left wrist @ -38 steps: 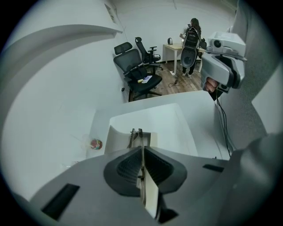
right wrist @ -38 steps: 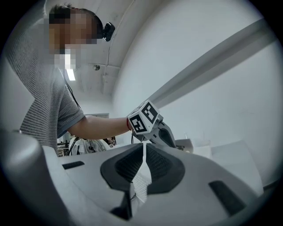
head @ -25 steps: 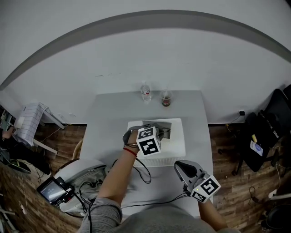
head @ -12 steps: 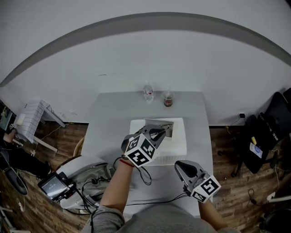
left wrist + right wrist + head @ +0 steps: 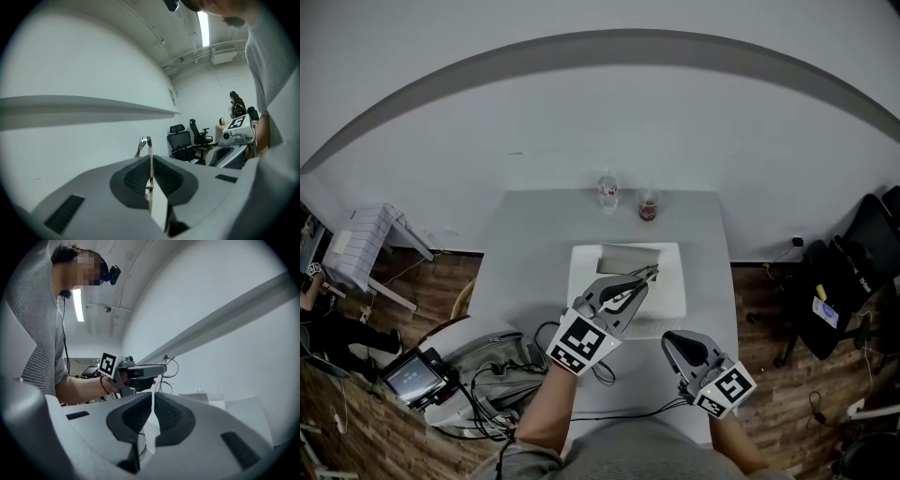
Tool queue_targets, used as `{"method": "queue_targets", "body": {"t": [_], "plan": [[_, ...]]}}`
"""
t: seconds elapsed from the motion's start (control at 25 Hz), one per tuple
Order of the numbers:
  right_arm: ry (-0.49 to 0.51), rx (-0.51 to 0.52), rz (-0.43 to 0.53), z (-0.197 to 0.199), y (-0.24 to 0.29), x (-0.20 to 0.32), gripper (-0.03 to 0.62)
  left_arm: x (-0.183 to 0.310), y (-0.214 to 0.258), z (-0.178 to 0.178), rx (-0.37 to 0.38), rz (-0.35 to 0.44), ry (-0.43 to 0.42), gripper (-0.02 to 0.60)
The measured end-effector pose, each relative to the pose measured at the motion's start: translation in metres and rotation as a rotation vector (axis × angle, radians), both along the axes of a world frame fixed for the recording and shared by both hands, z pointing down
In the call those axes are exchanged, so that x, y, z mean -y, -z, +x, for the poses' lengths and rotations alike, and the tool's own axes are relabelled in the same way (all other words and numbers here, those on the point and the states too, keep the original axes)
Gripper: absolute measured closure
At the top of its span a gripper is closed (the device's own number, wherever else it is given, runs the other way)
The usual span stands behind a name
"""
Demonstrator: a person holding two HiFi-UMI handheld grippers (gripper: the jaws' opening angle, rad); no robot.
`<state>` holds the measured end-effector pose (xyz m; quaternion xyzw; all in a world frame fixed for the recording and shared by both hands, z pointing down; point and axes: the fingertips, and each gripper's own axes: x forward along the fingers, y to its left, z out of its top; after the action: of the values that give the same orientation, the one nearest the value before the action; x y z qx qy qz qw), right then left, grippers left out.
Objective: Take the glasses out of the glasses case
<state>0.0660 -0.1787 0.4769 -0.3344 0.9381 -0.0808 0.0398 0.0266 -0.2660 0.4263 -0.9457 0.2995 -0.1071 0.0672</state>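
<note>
Left gripper [image 5: 639, 278] jaws pinch the glasses [image 5: 149, 154] narrowly; carry them level, clear of the glasses case [image 5: 623, 255]. Right gripper [image 5: 153, 404] jaws sit together, empty.

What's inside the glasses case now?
The open glasses case shows only plain gray, with no glasses visible in it. The glasses are pinched in the left gripper, held in front of it. The gripper covers the case's near edge, so that part can't be seen.
</note>
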Motion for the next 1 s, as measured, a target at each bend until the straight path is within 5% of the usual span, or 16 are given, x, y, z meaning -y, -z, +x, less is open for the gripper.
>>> {"method": "queue_targets", "body": {"t": [0.28,0.44,1.0], "plan": [[-0.009,-0.002,0.004,0.001,0.002,-0.009,0.580,-0.033,0.011,-0.008,-0.172,0.002,-0.001,0.552],[-0.013,-0.006,0.004,0.002,0.002,-0.014,0.580,-0.052,0.028,-0.012,-0.256,0.087,-0.026,0.552],[-0.084,-0.045,0.069,0.015,0.020,-0.014,0.580,-0.082,0.024,0.006,-0.264,0.102,-0.058,0.552]]}}
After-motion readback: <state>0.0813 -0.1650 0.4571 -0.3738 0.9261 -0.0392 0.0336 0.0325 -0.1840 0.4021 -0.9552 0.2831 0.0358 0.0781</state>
